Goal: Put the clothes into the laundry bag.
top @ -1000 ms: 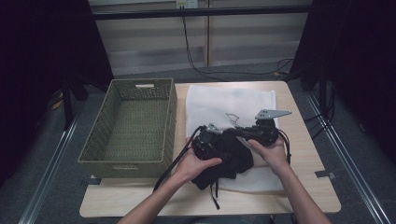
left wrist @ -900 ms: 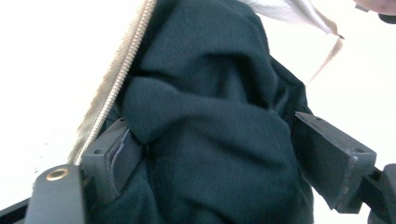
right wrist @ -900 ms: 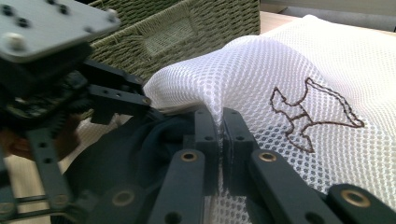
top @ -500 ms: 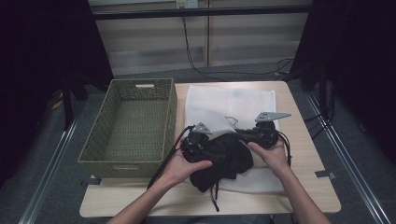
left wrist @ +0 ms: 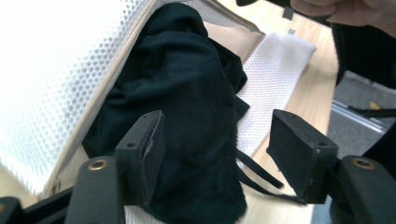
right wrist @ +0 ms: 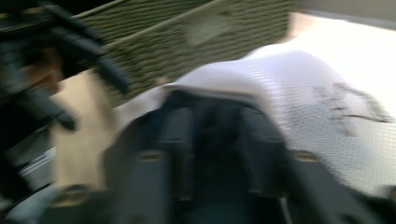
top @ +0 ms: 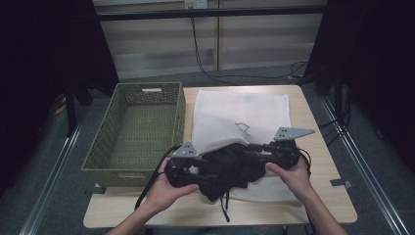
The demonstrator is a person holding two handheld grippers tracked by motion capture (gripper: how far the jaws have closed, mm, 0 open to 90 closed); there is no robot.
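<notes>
High view: a black garment (top: 230, 169) lies in a heap on the near part of the wooden surface (top: 318, 196), partly on top of a white mesh laundry bag (top: 240, 115) that is spread flat across the middle. The near edge of the bag is lifted a little over the top of the garment. A green woven basket (top: 134, 132) stands to the left of the bag, touching it or just beside it.

The left tool (top: 188, 171) is at the left side of the garment, held by the person's left hand (top: 164, 188). In the left gripper view its two black jaws stand well apart. The left tool (left wrist: 217, 154) has the garment (left wrist: 177, 102) between its jaws; the cloth lies against the inner face of one jaw, and the other jaw is clear of it, so nothing is clamped. These jaws have just been closing. The same view shows the garment partly inside the open mouth of the laundry bag (left wrist: 51, 79), with a thin black strap hanging onto the surface.

The right tool (top: 259, 154) is at the right side of the garment, held by the right hand (top: 288, 174). The right gripper view is blurred. Its jaws have a narrow gap with dark cloth (right wrist: 215, 140) between them, and they have just been opening. Whether the pads press on the cloth, I cannot tell.
</notes>
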